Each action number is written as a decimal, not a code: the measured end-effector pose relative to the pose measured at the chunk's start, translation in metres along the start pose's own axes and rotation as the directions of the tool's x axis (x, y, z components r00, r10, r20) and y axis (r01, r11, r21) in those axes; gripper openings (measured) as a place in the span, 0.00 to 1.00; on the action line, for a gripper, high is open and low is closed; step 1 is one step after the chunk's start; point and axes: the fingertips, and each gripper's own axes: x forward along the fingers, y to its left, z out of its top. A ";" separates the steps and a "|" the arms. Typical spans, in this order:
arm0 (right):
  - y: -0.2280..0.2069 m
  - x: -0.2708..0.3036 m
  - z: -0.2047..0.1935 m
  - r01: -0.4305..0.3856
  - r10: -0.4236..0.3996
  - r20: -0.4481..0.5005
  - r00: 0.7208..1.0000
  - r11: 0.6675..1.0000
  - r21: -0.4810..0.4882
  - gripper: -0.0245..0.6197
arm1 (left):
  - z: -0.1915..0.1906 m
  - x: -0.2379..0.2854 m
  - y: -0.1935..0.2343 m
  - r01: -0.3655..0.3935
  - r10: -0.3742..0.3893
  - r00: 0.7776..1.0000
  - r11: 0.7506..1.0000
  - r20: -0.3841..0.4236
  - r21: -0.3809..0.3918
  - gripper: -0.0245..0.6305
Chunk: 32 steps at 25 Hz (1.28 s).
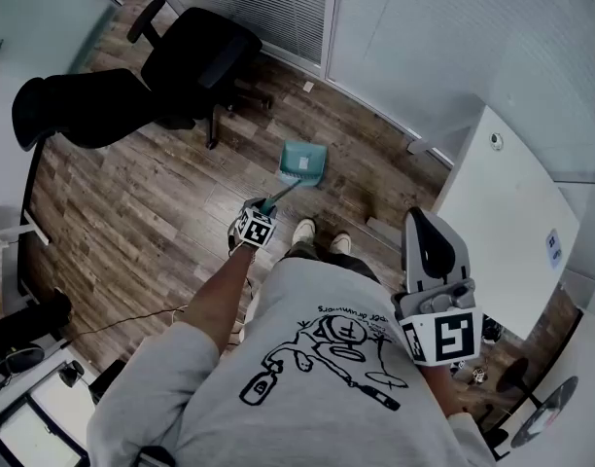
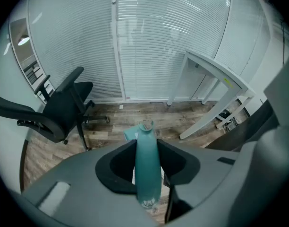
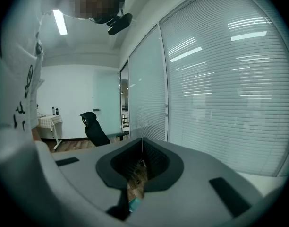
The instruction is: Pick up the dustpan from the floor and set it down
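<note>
Between the jaws of my left gripper (image 2: 147,142) stands the teal handle (image 2: 148,174) of the dustpan (image 1: 302,163), and both pads press its sides, so the grip is closed on it. From that gripper's view the handle hides nearly all of the pan; only one teal corner shows beside its far end. The head view gives the pan whole, out in front of my two shoes (image 1: 303,230), low over the wood floor (image 1: 132,212), handle slanting up into the gripper. Whether the pan rests on the boards or hangs just clear of them, I cannot tell. My right gripper (image 3: 142,143) is held up at my side, its jaw tips together with nothing between them; through the gap behind them only a strip of floor shows. I count one dustpan, two black office chairs (image 1: 195,61) well beyond it, the nearer cut off by my left gripper's body in its own view, and one white table (image 1: 507,232) to my right.
</note>
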 end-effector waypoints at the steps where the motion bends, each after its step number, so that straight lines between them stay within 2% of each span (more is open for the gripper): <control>1: -0.001 0.000 -0.001 0.001 -0.001 -0.003 1.000 1.000 0.001 0.05 | 0.000 0.001 0.000 -0.001 0.001 1.000 1.000 -0.002 -0.006 0.23; 16: -0.005 0.002 -0.004 -0.007 0.007 -0.001 1.000 1.000 0.008 0.05 | 0.010 0.003 0.004 0.008 -0.008 1.000 1.000 -0.014 -0.020 0.22; 32: -0.006 -0.003 -0.002 -0.016 0.016 0.016 1.000 1.000 0.005 0.05 | 0.051 -0.011 0.008 0.001 0.001 0.996 1.000 0.085 -0.029 0.22</control>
